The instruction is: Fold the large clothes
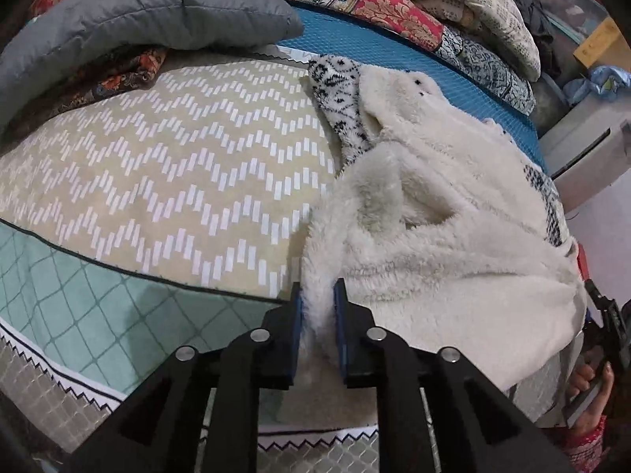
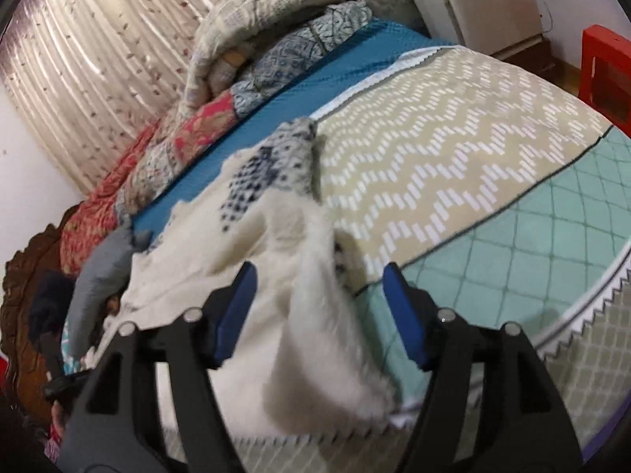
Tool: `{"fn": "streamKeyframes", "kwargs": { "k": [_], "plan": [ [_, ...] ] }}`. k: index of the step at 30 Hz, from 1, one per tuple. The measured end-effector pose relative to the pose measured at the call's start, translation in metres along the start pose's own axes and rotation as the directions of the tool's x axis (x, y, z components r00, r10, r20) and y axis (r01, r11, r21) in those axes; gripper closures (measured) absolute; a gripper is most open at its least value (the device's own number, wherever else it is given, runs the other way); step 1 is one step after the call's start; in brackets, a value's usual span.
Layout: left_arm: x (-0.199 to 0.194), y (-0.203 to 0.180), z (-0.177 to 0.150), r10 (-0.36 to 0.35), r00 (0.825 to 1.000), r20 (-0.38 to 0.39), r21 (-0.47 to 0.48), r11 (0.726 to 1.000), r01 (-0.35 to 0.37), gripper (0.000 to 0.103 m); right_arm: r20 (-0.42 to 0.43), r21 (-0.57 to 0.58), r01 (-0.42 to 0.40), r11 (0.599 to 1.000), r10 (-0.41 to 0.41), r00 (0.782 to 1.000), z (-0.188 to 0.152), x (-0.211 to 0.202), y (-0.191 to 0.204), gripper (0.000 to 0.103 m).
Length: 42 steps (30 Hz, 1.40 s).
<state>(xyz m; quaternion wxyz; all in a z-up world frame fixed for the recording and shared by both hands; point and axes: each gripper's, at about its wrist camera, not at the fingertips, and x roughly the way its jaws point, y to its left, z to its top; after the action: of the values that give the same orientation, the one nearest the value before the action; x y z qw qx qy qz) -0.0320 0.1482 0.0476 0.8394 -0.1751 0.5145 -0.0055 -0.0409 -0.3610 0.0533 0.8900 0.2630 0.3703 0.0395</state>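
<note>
A large white fleece garment (image 1: pixel 441 213) with black-and-white patterned trim lies bunched on the bed, over a beige zigzag bedspread (image 1: pixel 165 181). My left gripper (image 1: pixel 318 295) is shut on a fold of the garment's near edge. In the right wrist view the same fleece garment (image 2: pixel 284 244) hangs between the wide-apart fingers of my right gripper (image 2: pixel 319 276), which is open; a blurred flap of it drapes down in front of the fingers.
A grey pillow (image 1: pixel 150 12) and patterned quilts (image 1: pixel 394 12) are piled at the back of the bed. A blue mat (image 2: pixel 299 79) runs along the quilts. A red stool (image 2: pixel 607 75) stands beside the bed. The other gripper and hand (image 1: pixel 595 354) show at the right edge.
</note>
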Motion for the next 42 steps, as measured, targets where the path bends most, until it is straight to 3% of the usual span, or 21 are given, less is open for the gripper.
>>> {"fn": "streamKeyframes", "kwargs": {
  "k": [3,7,11,13,15,16,17,19,21,23,26,28,32,36,38,42],
  "plan": [
    [0.003,-0.011,-0.007,0.019,1.000,-0.003,0.041,0.999,-0.018,0.103,0.000,-0.105,0.046,0.993,-0.046,0.999,-0.002,-0.002,0.019,0.039],
    [0.012,-0.022,-0.014,0.066,0.998,-0.021,0.077,0.995,-0.065,0.103,0.023,-0.311,0.145,0.939,-0.145,0.989,0.000,0.006,0.061,0.040],
    [0.018,-0.024,-0.017,0.096,0.995,-0.027,0.099,0.991,-0.093,0.103,0.023,-0.471,0.141,0.871,-0.148,0.989,0.000,0.011,0.092,0.057],
    [0.020,-0.023,-0.016,0.096,0.995,-0.029,0.096,0.991,-0.092,0.103,-0.025,-0.490,0.146,0.859,-0.181,0.983,0.002,0.024,0.096,0.061],
    [0.021,-0.022,-0.016,0.093,0.995,-0.032,0.089,0.992,-0.090,0.103,-0.158,-0.464,0.114,0.879,-0.209,0.965,0.004,0.053,0.089,0.064],
    [0.021,-0.021,-0.016,0.092,0.995,-0.032,0.087,0.992,-0.089,0.103,-0.191,-0.450,0.111,0.886,-0.217,0.957,0.003,0.061,0.085,0.082],
    [0.022,-0.022,-0.015,0.091,0.995,-0.032,0.087,0.992,-0.088,0.103,-0.219,-0.430,0.115,0.895,-0.228,0.949,0.003,0.072,0.080,0.089],
    [0.022,-0.021,-0.015,0.089,0.995,-0.034,0.091,0.992,-0.085,0.103,-0.200,-0.380,0.089,0.921,-0.176,0.964,0.007,0.067,0.077,0.096],
    [0.022,-0.021,-0.014,0.085,0.996,-0.036,0.094,0.992,-0.081,0.103,-0.103,-0.318,0.040,0.947,-0.076,0.992,0.017,0.046,0.079,0.096],
    [0.024,-0.020,-0.013,0.083,0.996,-0.038,0.092,0.993,-0.079,0.103,-0.033,-0.250,-0.006,0.968,-0.002,0.999,0.027,0.036,0.077,0.096],
    [0.026,-0.021,-0.011,0.093,0.995,-0.034,0.092,0.992,-0.089,0.103,-0.110,-0.232,0.041,0.972,-0.068,0.992,0.028,0.069,0.072,0.095],
    [0.026,-0.022,-0.010,0.095,0.995,-0.034,0.094,0.991,-0.091,0.103,-0.212,-0.260,0.086,0.962,-0.144,0.967,0.015,0.104,0.064,0.088],
    [0.020,-0.017,-0.007,0.079,0.996,-0.033,0.083,0.994,-0.076,0.103,-0.164,-0.228,0.059,0.972,-0.098,0.982,0.012,0.096,0.062,0.083],
    [-0.004,-0.009,0.002,0.054,0.997,0.057,0.057,0.997,-0.057,0.103,-0.081,-0.173,0.021,0.985,-0.036,0.996,0.008,0.057,0.057,0.048],
    [-0.014,-0.012,0.009,0.052,0.993,0.109,0.079,0.995,-0.061,0.103,-0.045,-0.192,0.031,0.981,-0.040,0.998,0.001,0.041,0.057,0.047],
    [-0.013,-0.030,0.029,0.066,0.987,0.145,0.173,0.981,-0.091,0.103,-0.072,-0.175,0.046,0.983,-0.059,0.996,-0.011,0.042,0.046,0.047]
  ]
}}
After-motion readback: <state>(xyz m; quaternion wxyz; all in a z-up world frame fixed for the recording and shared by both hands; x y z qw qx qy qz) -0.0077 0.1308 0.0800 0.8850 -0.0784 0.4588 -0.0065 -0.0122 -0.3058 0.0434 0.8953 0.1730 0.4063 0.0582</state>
